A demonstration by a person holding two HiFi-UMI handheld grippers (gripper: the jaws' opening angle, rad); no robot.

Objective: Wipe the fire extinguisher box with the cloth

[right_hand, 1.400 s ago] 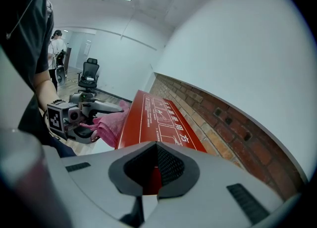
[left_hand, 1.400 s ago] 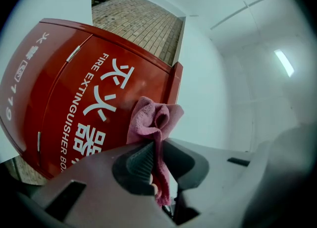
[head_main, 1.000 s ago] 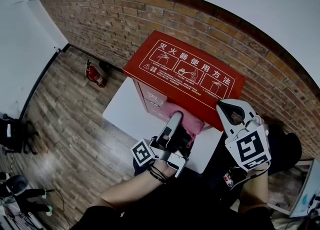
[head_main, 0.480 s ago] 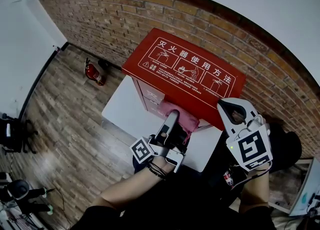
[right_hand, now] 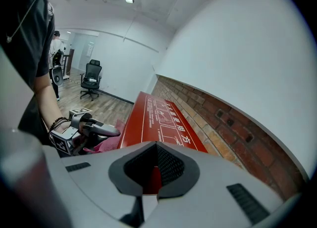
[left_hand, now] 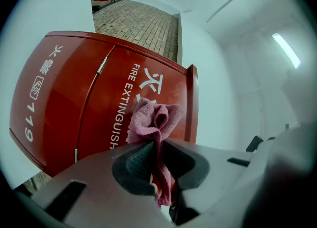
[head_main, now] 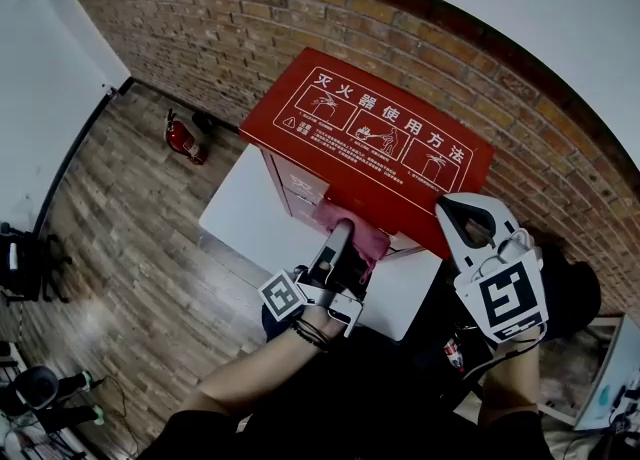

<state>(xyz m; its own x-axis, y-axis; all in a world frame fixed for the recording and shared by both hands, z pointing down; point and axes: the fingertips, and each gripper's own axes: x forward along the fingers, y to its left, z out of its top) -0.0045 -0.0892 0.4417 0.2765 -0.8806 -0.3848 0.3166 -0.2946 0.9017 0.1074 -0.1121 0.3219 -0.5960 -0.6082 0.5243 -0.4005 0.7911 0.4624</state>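
Note:
The red fire extinguisher box stands against the brick wall, its lid printed with white instruction pictures. My left gripper is shut on a pink cloth and holds it against the box's front face, just under the lid's edge. In the left gripper view the bunched cloth sticks out of the left gripper and touches the red door. My right gripper hangs by the lid's near right corner, shut and empty. The right gripper looks along the lid.
The box stands on a white base on the wood floor. A small red extinguisher lies by the brick wall. Dark equipment sits at the left edge. An office chair stands far off.
My left gripper has slid the cloth a little lower down the box's front face. The right gripper has stayed where it was.

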